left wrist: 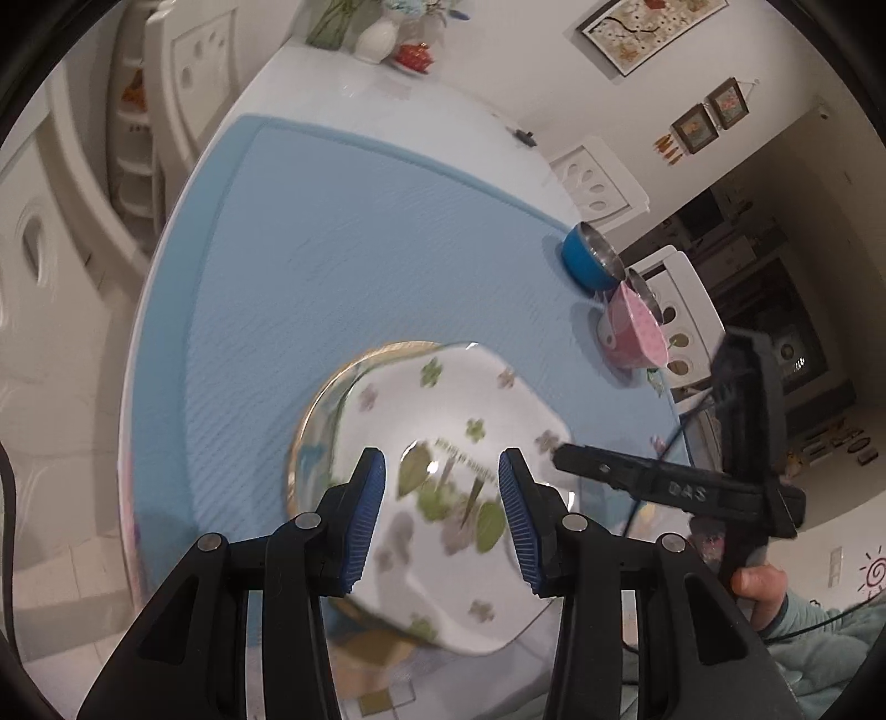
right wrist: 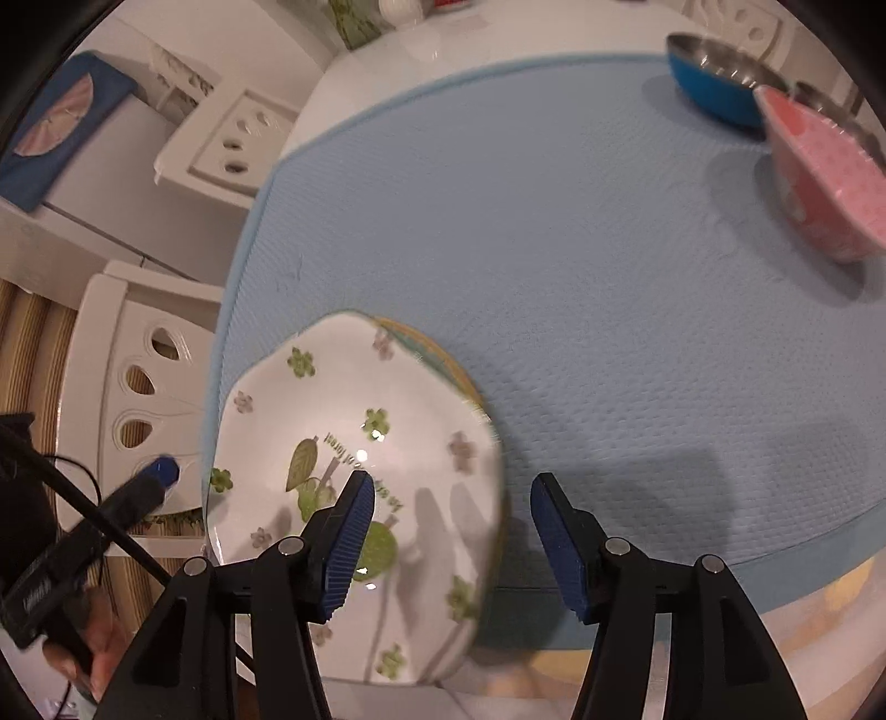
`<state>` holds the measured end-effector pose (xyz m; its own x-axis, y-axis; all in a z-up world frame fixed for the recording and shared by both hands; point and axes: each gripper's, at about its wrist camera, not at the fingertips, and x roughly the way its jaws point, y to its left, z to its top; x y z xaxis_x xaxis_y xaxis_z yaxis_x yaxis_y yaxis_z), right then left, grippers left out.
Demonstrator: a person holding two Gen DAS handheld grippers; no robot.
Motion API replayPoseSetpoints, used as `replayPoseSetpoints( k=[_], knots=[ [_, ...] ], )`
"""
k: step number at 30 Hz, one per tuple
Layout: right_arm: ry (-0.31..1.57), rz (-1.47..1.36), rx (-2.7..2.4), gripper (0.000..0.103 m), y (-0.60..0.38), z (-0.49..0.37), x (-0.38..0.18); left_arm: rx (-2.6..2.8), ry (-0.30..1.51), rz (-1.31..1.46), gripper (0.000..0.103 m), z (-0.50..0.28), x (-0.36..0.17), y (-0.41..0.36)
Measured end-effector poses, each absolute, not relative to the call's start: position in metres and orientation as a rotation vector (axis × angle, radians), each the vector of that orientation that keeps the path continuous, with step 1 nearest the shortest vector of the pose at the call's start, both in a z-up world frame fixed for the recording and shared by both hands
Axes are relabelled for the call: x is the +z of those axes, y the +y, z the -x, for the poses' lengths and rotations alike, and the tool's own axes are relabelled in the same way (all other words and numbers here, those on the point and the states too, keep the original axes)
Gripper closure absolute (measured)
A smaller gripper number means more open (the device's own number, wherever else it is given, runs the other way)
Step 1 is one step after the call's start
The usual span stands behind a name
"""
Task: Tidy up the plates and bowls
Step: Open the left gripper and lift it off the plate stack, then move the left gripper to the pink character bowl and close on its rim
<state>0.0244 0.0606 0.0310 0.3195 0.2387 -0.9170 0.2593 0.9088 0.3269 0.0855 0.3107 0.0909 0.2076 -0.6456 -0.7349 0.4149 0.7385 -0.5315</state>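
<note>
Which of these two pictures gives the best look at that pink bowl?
The right wrist view shows the pink bowl best: large, with its dotted side clear, though the picture's edge crops it. In the left wrist view the same bowl is small, far off beside the blue bowl, near the mat's edge.

Square plate (right wrist: pixel 354 487) sits on a round plate (right wrist: pixel 443 360) at the mat's (right wrist: pixel 581 277) near edge. Two bowls (right wrist: pixel 714 83) (right wrist: pixel 825 188) stand just beside each other at the mat's far right, well apart from the plates. Vase (left wrist: pixel 376 39) at the table's (left wrist: pixel 343 105) far end.
</note>
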Motion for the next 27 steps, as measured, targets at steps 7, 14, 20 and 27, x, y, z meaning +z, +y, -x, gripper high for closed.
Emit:
replayPoseSetpoints(
  k=[7, 14, 20, 27],
  knots=[
    [1.138, -0.518, -0.049, 0.045, -0.001, 0.001, 0.065, -0.868, 1.105, 0.161, 0.063, -0.082, 0.121, 0.236],
    [0.975, -0.605, -0.168, 0.045, -0.113, 0.030, 0.097, -0.912, 1.116, 0.016, 0.060, -0.068, 0.141, 0.100],
    [1.001, -0.627, -0.240, 0.045, -0.206, 0.027, 0.084, -0.794, 1.171, -0.004, 0.060, -0.087, 0.122, -0.002],
    [1.074, -0.566, -0.173, 0.045, -0.253, 0.000, 0.055, -0.696, 1.229, 0.108, 0.060, -0.123, 0.081, -0.057]
  ],
)
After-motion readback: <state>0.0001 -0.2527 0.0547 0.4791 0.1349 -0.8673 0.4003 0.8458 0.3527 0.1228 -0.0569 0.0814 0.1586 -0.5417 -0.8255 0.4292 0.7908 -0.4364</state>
